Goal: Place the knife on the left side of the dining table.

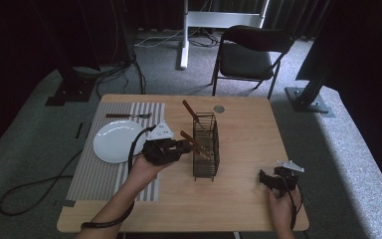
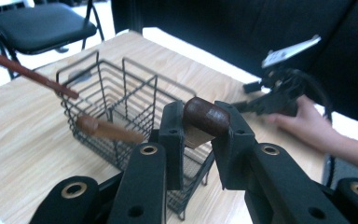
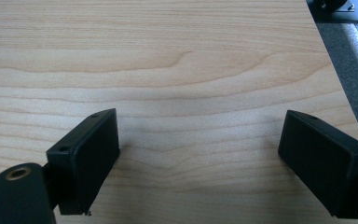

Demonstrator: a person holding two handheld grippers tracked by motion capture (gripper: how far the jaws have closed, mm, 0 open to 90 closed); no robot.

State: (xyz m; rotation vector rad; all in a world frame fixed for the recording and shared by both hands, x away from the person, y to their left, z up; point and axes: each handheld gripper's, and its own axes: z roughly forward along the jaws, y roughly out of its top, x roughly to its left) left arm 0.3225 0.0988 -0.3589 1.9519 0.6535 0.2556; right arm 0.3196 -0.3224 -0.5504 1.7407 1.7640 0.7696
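Observation:
My left gripper (image 1: 180,148) hovers at the left side of a black wire basket (image 1: 205,147), shut on the rounded end of a brown wooden handle (image 2: 207,116). That handle slants down toward the wire basket (image 2: 121,88). A second brown handle (image 2: 107,130) lies across the basket's rim just beside it, and a third, longer handle (image 1: 191,114) leans out of the far side. My right gripper (image 1: 263,178) rests low on the table near the front right corner. Its jaws stand wide open over bare wood (image 3: 200,140), with nothing between them.
A white plate (image 1: 117,141) sits on a striped placemat (image 1: 99,174) at the left, with a fork (image 1: 128,115) beyond it. A small round disc (image 1: 219,108) lies near the far edge. A black chair (image 1: 248,55) stands behind the table.

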